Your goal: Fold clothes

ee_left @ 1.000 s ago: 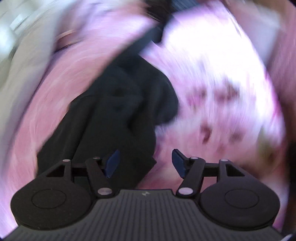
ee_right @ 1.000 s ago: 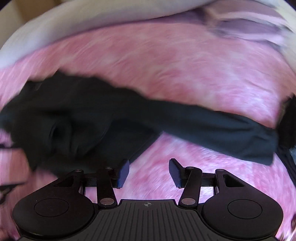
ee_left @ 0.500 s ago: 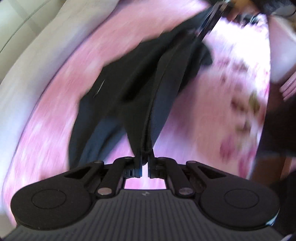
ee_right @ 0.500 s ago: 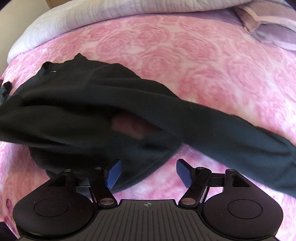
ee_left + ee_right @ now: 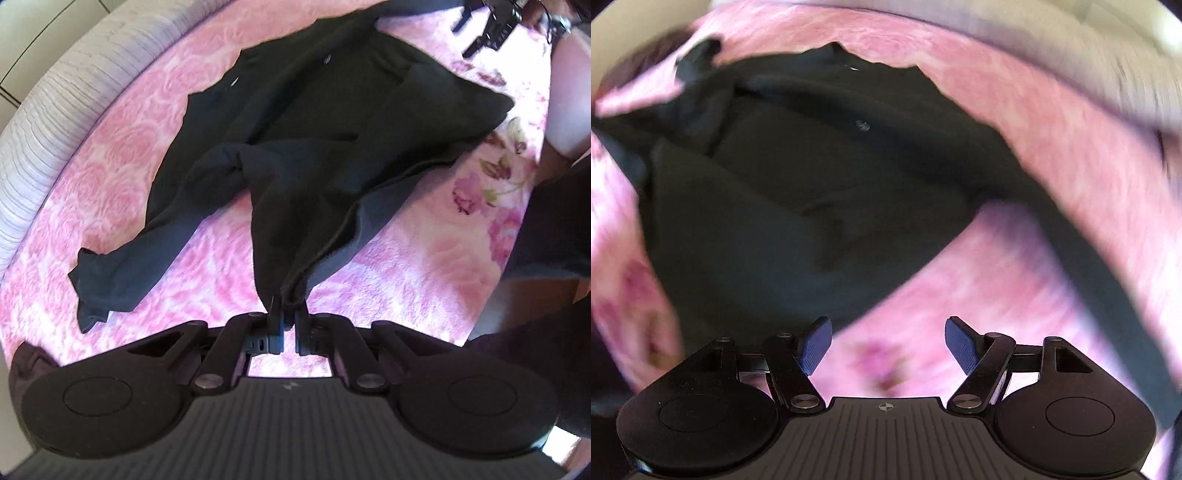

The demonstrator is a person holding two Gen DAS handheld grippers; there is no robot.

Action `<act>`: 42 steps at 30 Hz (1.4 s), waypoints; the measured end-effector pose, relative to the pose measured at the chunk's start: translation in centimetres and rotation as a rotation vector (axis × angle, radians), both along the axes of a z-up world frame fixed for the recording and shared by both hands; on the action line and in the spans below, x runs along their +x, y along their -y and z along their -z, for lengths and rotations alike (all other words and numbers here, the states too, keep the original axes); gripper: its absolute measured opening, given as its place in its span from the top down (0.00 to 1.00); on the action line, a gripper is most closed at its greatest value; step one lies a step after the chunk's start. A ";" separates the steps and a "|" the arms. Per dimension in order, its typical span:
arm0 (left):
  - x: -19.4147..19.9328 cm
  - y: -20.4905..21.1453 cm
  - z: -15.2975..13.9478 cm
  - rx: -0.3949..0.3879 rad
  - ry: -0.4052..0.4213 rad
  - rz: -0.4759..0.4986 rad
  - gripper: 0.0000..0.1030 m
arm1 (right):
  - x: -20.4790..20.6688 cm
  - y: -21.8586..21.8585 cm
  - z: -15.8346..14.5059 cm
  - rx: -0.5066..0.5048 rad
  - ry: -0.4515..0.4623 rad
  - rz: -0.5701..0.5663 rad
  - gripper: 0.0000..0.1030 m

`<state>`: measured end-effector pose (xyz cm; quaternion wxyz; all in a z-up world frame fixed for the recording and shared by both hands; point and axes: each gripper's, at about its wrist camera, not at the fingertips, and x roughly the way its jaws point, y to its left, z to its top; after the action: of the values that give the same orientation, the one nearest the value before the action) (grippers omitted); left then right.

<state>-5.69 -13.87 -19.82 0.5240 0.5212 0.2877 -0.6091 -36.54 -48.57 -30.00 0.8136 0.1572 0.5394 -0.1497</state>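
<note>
A black garment (image 5: 332, 122) — long-sleeved, of soft fleece-like cloth — is spread over a pink rose-patterned blanket (image 5: 122, 155) on a bed. In the left wrist view the left hand-held gripper (image 5: 287, 325) is clenched on a corner of the garment's edge; the cloth is drawn up from the blanket into a taut peak that ends between the pinched fingers. From that peak the body of the garment fans away towards the far side of the bed, and one sleeve (image 5: 122, 266) trails off to the left, its cuff lying flat on the blanket. A pale ribbed cover (image 5: 62, 92) is seen along the bed's far left edge.

In the right wrist view, which is blurred, the right hand-held gripper (image 5: 888, 345) is released, its blue pads (image 5: 816, 343) held wide apart with nothing between them. The garment's edge lies just beyond the left pad, while only pink blanket is seen in the gap itself. A sleeve runs off to the right of this gripper.
</note>
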 end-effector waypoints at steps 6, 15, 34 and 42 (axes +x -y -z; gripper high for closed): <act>1.7 -2.3 1.1 -0.060 -0.040 0.079 0.97 | -1.9 -5.9 2.4 0.273 0.072 0.237 0.31; 2.9 -3.5 2.1 -0.095 -0.007 0.195 0.97 | 1.7 -9.3 5.2 0.090 0.060 0.064 0.61; -8.6 -13.4 7.2 0.290 -0.079 0.156 0.89 | -3.4 -5.2 3.3 0.320 -0.352 0.115 0.72; 0.5 -8.1 2.5 0.081 -0.045 -0.167 0.80 | -0.3 0.7 -1.2 0.142 -0.186 0.135 0.55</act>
<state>-5.14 -5.73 -22.34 0.5448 0.5022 0.3662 -0.5629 -36.80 -49.29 -28.79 0.7350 0.2359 0.6098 -0.1796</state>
